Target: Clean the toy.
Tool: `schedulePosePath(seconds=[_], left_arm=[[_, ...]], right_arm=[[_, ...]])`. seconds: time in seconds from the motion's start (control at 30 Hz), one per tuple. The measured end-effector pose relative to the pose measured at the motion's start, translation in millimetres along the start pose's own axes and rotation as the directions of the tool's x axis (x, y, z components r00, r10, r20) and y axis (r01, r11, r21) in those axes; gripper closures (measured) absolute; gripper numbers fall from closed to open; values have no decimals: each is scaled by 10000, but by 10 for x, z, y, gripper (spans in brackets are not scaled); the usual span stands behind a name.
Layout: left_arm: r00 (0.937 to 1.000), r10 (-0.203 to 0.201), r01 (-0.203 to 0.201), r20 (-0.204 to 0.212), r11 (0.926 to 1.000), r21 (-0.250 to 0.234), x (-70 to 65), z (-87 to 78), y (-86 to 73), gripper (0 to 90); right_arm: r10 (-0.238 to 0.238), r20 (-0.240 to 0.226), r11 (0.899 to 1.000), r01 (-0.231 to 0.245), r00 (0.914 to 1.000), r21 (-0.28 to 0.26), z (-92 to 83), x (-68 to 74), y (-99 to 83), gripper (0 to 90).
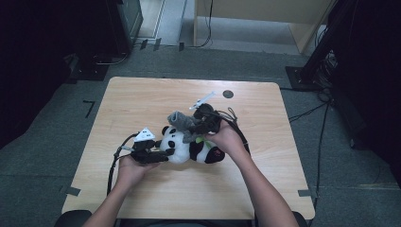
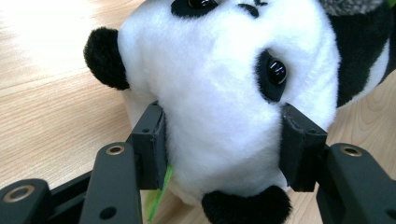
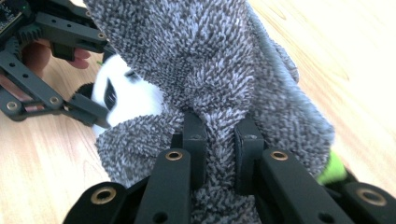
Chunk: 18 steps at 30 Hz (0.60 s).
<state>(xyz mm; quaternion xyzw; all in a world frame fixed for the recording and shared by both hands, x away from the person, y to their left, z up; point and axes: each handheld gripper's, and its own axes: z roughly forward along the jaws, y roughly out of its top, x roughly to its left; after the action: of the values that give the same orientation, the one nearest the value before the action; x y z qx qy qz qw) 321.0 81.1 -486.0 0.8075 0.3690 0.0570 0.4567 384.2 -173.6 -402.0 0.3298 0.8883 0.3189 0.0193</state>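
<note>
I see a light wooden table [image 1: 142, 99] with rounded corners on grey carpet [image 1: 56, 123]. A small dark round disc [image 1: 228, 94], maybe a cable hole, sits near its far edge. Beyond it stands pale wooden furniture [image 1: 265, 14]; black cables [image 1: 309, 111] trail at right.

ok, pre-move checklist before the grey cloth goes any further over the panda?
1. Left gripper clamped on the panda's head, pads pressing into the fur on both sides: ok.
2. Right gripper pinching a fold of the grey cloth: ok.
3. Cloth positioned over the panda's body, at the right gripper: ok.
4. Panda resting on the table, away from the edges: ok.
5. Cloth free of the left gripper's jaws: ok.
6. How deep the right gripper's bite on the cloth goes: cannot tell.
</note>
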Motion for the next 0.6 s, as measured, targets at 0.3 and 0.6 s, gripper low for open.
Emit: schedulePosePath(seconds=[0.3, 0.6], left_arm=[[9999, -158, 157, -37, 9998, -144, -3, -2, -15, 443], [9999, -31, 29, -103, 9999, -158, -19, -5, -26, 444]], right_arm=[[112, 492, 9938, -57, 9987, -1106, -17, -125, -86, 801], [733, 1662, 9854, -458, 9834, -1637, -129, -412, -114, 799]])
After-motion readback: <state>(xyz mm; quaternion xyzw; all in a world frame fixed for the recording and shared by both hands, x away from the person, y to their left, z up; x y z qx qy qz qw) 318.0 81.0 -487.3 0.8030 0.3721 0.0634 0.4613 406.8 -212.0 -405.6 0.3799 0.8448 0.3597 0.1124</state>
